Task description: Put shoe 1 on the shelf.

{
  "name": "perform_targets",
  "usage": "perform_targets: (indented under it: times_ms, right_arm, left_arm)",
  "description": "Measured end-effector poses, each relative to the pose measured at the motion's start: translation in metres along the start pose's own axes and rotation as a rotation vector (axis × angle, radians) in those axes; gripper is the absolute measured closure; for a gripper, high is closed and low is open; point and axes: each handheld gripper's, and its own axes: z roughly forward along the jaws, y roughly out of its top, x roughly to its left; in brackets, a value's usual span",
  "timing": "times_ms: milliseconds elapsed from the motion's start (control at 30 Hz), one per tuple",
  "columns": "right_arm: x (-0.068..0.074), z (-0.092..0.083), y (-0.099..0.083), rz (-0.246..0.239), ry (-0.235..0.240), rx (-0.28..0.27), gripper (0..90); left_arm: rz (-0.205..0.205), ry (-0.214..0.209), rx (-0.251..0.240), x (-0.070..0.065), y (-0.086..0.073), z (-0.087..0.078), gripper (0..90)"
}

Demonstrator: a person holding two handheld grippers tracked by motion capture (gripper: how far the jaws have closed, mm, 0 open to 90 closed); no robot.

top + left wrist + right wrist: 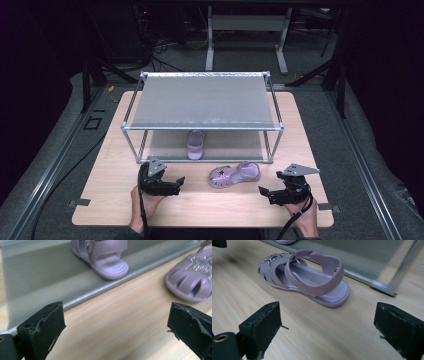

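Note:
A lilac sandal (234, 175) with a glittery star on its toe lies on its sole on the wooden table (110, 195), in front of a metal rack (200, 100). Its twin (195, 145) stands on the rack's lower shelf, heel toward me. My left gripper (178, 182) is open, left of the loose sandal, with nothing between its jaws. In the left gripper view the gripper (116, 327) faces the shelf sandal (105, 257), and the loose sandal's toe (192, 277) is at the right. My right gripper (264, 192) is open, right of the loose sandal. The right gripper view has the gripper (329, 327) facing that sandal's heel strap (312, 275).
The rack has a grey top shelf and a grey lower shelf (50, 280) edged by a metal bar (367, 281), with a corner post (404, 265) near the loose sandal. Bare table lies in front of both grippers. Dark floor, cables and a stand lie beyond the table.

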Motion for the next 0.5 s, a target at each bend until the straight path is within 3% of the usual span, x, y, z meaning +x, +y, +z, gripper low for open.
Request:
perform_targets:
  times_ms: [200, 300, 367, 433, 500]
  right_arm:
    - [0.004, 0.015, 0.011, -0.035, 0.007, 0.025, 7.6]
    - [0.003, 0.022, 0.015, -0.044, 0.067, -0.002, 8.2]
    - [0.004, 0.023, 0.019, -0.053, 0.065, 0.003, 9.0]
    - [0.004, 0.024, 0.023, -0.06, 0.013, 0.031, 9.4]
    - [0.001, 0.027, 0.026, -0.06, 0.039, 0.02, 9.9]
  left_arm:
    - [-0.017, 0.005, -0.003, 0.009, -0.013, -0.015, 0.1]
    - [-0.021, 0.011, -0.005, 0.011, -0.02, -0.023, 0.2]
    - [-0.022, 0.012, -0.006, 0.013, -0.024, -0.026, 0.5]
    - [-0.028, 0.013, -0.004, 0.017, -0.027, -0.03, 0.7]
    - [-0.036, 0.017, -0.003, 0.019, -0.029, -0.033, 0.8]
